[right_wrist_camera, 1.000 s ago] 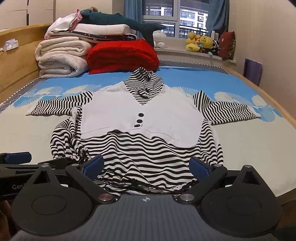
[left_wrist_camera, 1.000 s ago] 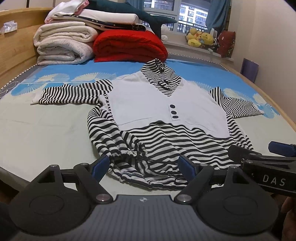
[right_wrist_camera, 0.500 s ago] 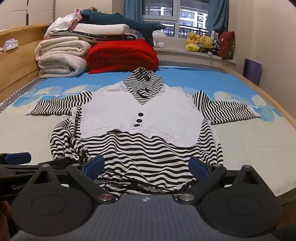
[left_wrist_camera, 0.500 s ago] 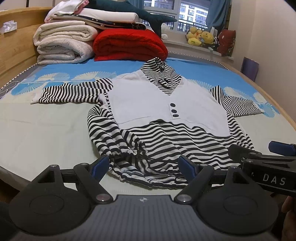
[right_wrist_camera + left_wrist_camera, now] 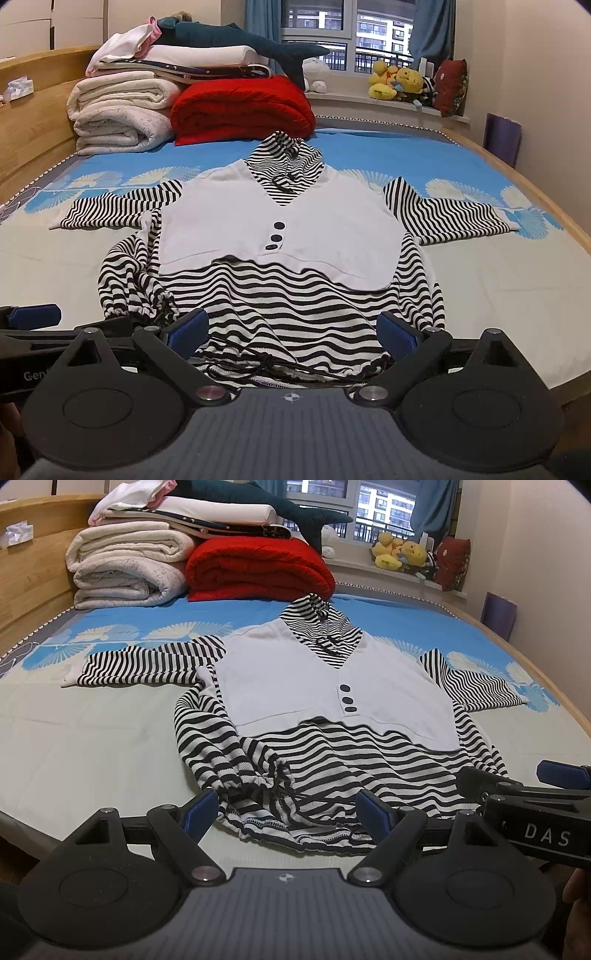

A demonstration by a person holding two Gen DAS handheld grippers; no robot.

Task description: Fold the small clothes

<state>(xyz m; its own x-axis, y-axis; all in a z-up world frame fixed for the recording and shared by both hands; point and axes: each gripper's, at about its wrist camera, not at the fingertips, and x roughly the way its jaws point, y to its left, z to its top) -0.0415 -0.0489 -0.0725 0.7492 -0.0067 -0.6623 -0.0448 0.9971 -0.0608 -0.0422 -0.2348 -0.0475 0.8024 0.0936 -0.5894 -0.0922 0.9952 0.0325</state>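
Note:
A small black-and-white striped top with a white vest front (image 5: 332, 686) (image 5: 280, 236) lies face up on the bed, sleeves spread to both sides, its drawstring hem bunched toward me. My left gripper (image 5: 286, 810) is open and empty, hovering just short of the hem's left part. My right gripper (image 5: 291, 332) is open and empty over the hem's middle. The right gripper also shows at the right of the left wrist view (image 5: 517, 794), and the left gripper at the left of the right wrist view (image 5: 33, 317).
Folded white blankets (image 5: 125, 565) and a red quilt (image 5: 258, 568) are stacked at the bed's far end. A wooden headboard (image 5: 22, 590) runs along the left. Plush toys (image 5: 399, 83) sit on the windowsill. The bed's near edge (image 5: 517, 376) is below the grippers.
Both grippers have crept slightly forward toward the hem. The garment has not moved and both jaws stay open.

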